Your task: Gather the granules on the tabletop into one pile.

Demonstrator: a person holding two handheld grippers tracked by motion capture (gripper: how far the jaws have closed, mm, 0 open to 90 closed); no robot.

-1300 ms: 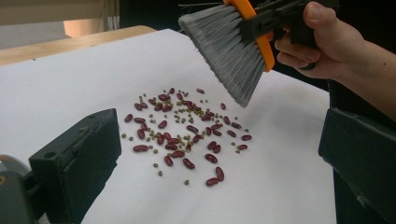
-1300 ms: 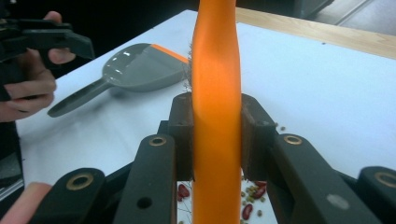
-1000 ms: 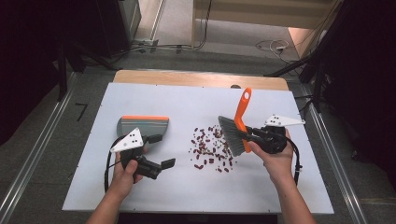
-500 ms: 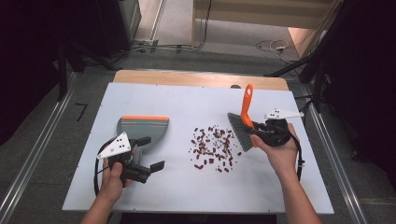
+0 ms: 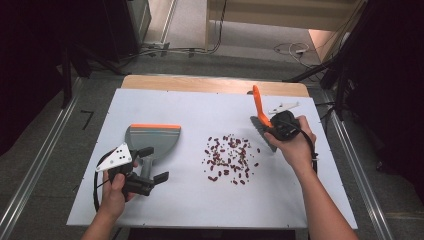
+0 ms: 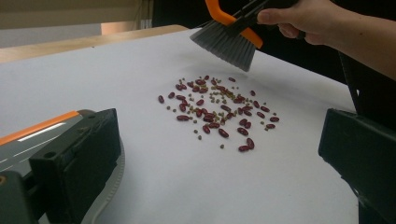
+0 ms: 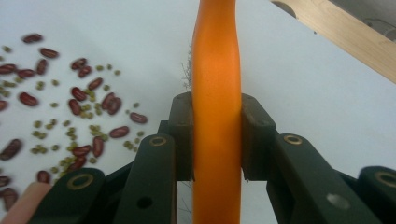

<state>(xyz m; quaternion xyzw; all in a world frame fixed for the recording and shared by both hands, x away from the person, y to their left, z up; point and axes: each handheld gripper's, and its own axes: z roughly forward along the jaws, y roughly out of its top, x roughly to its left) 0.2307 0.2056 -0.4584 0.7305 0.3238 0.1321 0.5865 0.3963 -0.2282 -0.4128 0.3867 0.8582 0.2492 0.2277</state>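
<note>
On the white counter (image 5: 200, 210) the dustpan (image 5: 152, 137) lies toward the left edge beside the spread left tongs (image 5: 150, 181), the scattered beans (image 5: 229, 159) sit mid-counter between both hands, and the right tongs (image 5: 270, 131) (nearer them) pinch the brush (image 5: 258, 112) at the pile's right-edge side.

no readable text, labels, brands, numbers, signs

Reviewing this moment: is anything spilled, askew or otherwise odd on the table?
Yes: a loose scatter of red beans mixed with small green ones lies bare on the table, between the dustpan and the brush. The right tongs clamp the brush handle. Nothing looks damaged.
</note>
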